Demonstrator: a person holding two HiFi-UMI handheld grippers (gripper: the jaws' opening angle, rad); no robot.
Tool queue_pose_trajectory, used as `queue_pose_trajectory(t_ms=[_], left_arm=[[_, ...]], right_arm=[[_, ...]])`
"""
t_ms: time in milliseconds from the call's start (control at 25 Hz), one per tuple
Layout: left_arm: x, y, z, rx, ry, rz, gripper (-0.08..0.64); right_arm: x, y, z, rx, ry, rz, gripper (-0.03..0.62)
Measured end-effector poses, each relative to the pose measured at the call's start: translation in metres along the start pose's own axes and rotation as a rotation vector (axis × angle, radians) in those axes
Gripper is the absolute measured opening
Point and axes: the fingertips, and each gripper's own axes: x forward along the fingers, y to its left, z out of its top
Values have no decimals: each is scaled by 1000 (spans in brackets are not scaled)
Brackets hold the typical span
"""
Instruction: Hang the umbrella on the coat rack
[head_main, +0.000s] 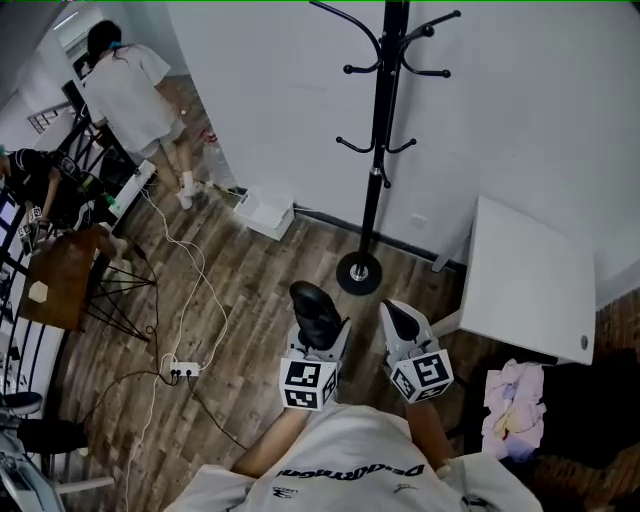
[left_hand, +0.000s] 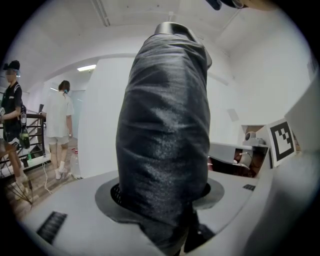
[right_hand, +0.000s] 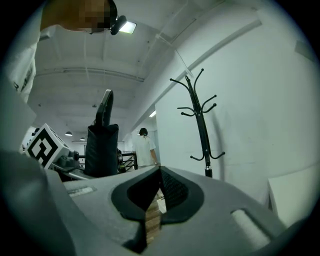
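A black coat rack (head_main: 385, 150) with curved hooks stands against the white wall on a round base (head_main: 358, 272). It also shows in the right gripper view, as the coat rack (right_hand: 200, 120) ahead and to the right. My left gripper (head_main: 318, 330) is shut on a folded black umbrella (head_main: 315, 308), which stands upright between its jaws and fills the left gripper view as the umbrella (left_hand: 165, 125). The right gripper (head_main: 403, 322) is beside it, shut and holding nothing, its pads (right_hand: 170, 192) meeting in a V. Both grippers are short of the rack's base.
A white table (head_main: 530, 285) stands to the right, with a bundle of pale cloth (head_main: 512, 395) below it. A power strip and cables (head_main: 183, 370) lie on the wooden floor at left. A white box (head_main: 265, 212) sits by the wall. A person in white (head_main: 130, 90) stands far left.
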Motion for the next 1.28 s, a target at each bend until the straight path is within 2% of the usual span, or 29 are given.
queue_pose_trajectory(t_ms=[200,520,680,880,1280], left_arm=[[53,52,33,9,12,-48,247],[114,95,55,41,83,-140,247],[138,106,63,64,112,-173,247],[161,105,73,66,131,-191,247],[218,88,116,83,112,-195,247]], right_arm=[[69,-19,18,-12,-14,-53,0],[138,-48,28,-35,-6,-132,0],[158,-64,33,-34,-12,-172,0],[169,-81,36,-40,-16,-184,0],[187,-119,44,-77,-35,-120,0]])
